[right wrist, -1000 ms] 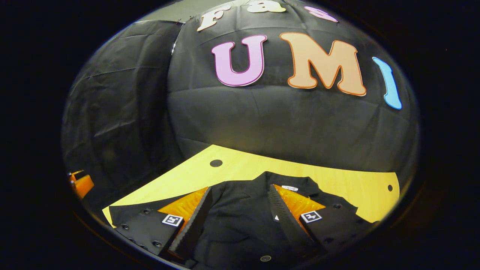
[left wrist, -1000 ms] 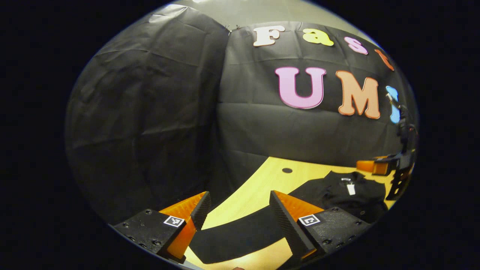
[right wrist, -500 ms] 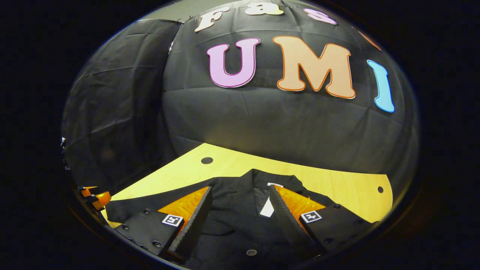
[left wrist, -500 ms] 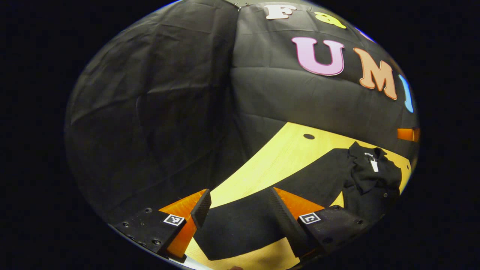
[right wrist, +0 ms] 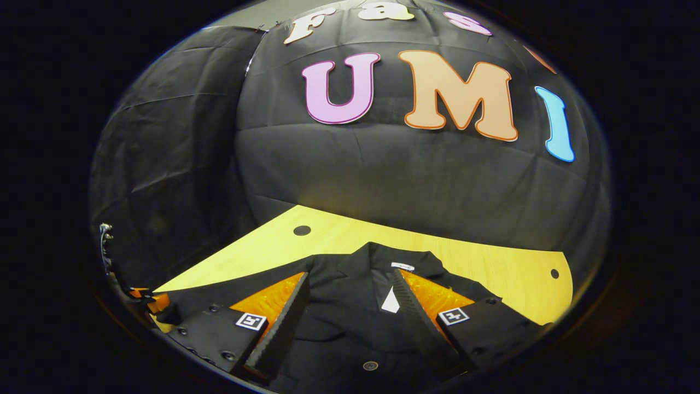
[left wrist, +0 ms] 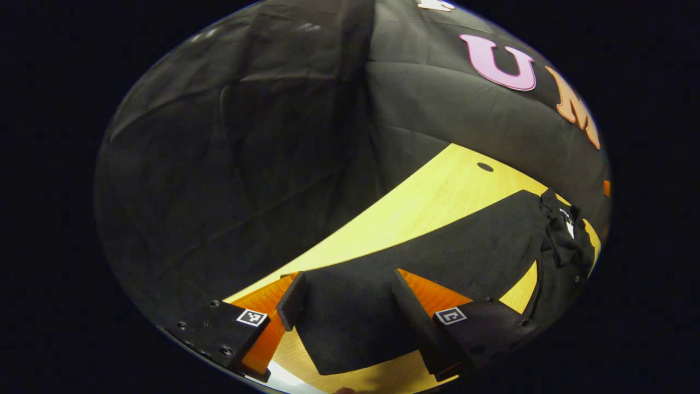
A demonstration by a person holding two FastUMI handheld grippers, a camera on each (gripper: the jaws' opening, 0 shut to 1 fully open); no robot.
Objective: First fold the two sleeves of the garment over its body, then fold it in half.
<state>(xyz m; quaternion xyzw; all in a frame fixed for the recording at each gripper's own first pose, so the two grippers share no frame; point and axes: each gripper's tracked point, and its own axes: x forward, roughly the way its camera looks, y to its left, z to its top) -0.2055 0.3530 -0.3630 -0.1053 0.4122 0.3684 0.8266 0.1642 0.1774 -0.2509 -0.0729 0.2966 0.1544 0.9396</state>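
Observation:
A black shirt lies spread on the yellow wooden table (left wrist: 426,202). In the left gripper view its long sleeve (left wrist: 437,257) runs from the cuff at the bottom up to the collar (left wrist: 558,230) at the right. My left gripper (left wrist: 344,290) is open, its fingers straddling the cuff end (left wrist: 350,328). In the right gripper view my right gripper (right wrist: 350,284) hangs open over the shirt's chest (right wrist: 344,323), just below the collar (right wrist: 394,260) and a white tag (right wrist: 390,302). A button (right wrist: 370,365) shows low between its fingers. The left gripper (right wrist: 143,298) appears at the far left edge.
The table (right wrist: 492,262) has round holes near its back corners (right wrist: 302,230) (right wrist: 554,273) (left wrist: 485,167). Black cloth walls close the booth at the back and the left. The table's near edge (left wrist: 284,380) shows below the cuff.
My left gripper has tipped down and moved over the sleeve, so the cuff now lies between its open fingers. The right gripper has hardly moved.

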